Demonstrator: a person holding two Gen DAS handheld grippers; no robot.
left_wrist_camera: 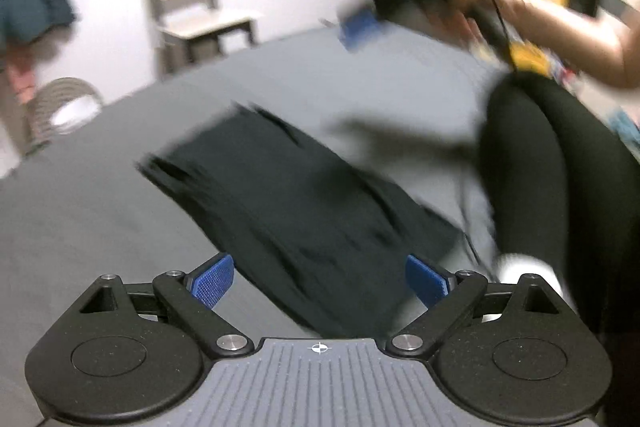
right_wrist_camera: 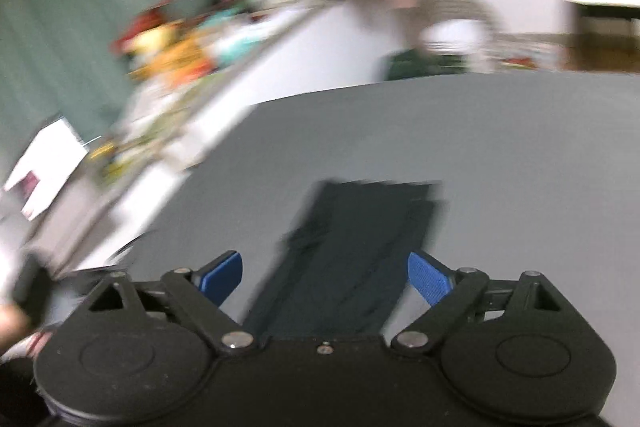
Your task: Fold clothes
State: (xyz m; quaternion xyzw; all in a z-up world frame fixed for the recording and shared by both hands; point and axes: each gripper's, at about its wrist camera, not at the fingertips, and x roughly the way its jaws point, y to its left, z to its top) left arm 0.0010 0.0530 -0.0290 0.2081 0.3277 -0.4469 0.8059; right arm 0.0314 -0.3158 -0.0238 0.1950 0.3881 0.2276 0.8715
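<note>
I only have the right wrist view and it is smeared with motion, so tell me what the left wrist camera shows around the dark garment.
Observer: In the left wrist view the dark garment lies flat on the grey surface, running diagonally.
Operator: Report the left gripper.
Observer: The left gripper is open, its blue pads either side of the garment's near end, gripping nothing.
Operator: Say what is beside the cloth on that side.
Observer: A person's leg in black sits at the right, on the surface close to the garment's edge.
Operator: And the right gripper from there.
Observer: The right gripper is a blue blur held above the surface's far side.
</note>
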